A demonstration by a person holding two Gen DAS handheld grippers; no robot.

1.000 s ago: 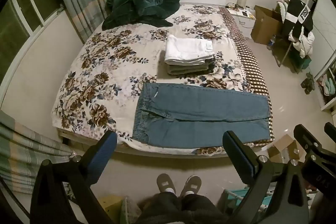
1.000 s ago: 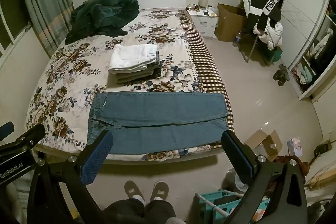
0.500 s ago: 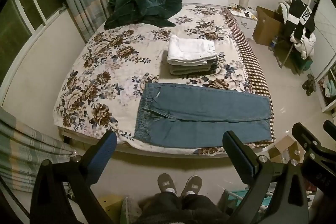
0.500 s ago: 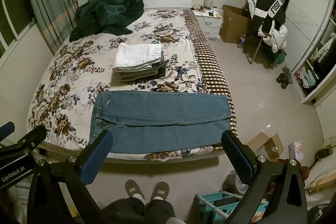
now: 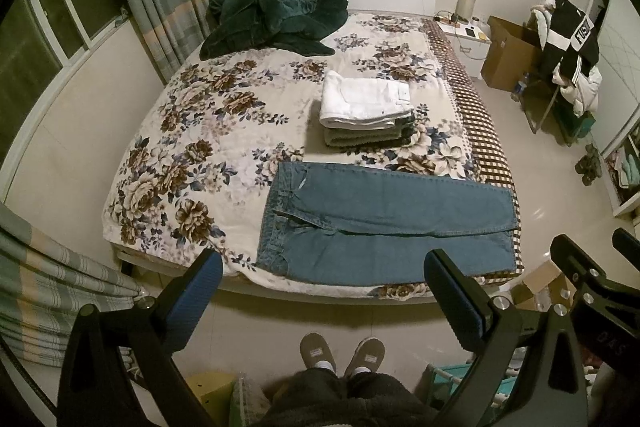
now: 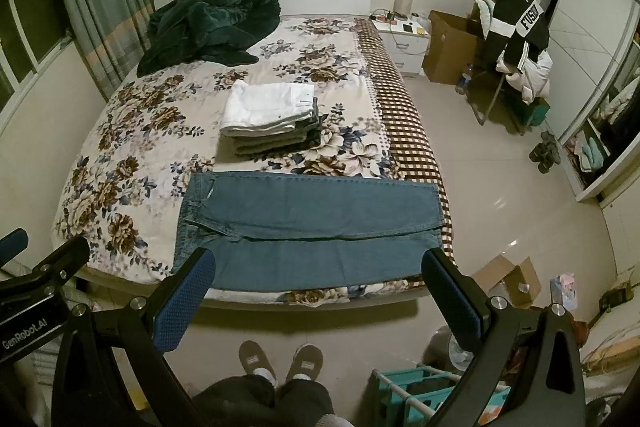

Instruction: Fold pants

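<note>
Blue jeans (image 5: pixel 384 223) lie flat along the near edge of the floral bed (image 5: pixel 208 131), waist to the left, legs side by side to the right; they also show in the right wrist view (image 6: pixel 312 227). A stack of folded pants (image 5: pixel 366 113) with a white pair on top sits behind them, also in the right wrist view (image 6: pixel 272 119). My left gripper (image 5: pixel 320 291) is open and empty, held back from the bed above the floor. My right gripper (image 6: pixel 316 291) is open and empty too, beside it.
A dark green blanket (image 5: pixel 276 15) is heaped by the headboard. A nightstand (image 6: pixel 404 35), cardboard box (image 6: pixel 452 43) and chair piled with clothes (image 6: pixel 516 39) stand right of the bed. A small open box (image 6: pixel 508 279) and teal rack (image 6: pixel 420 395) are on the floor near my feet (image 6: pixel 280 359).
Both grippers have shifted slightly, so the bed and jeans sit a little lower and to the right in the views. The jeans have not moved and both grippers stay open.
</note>
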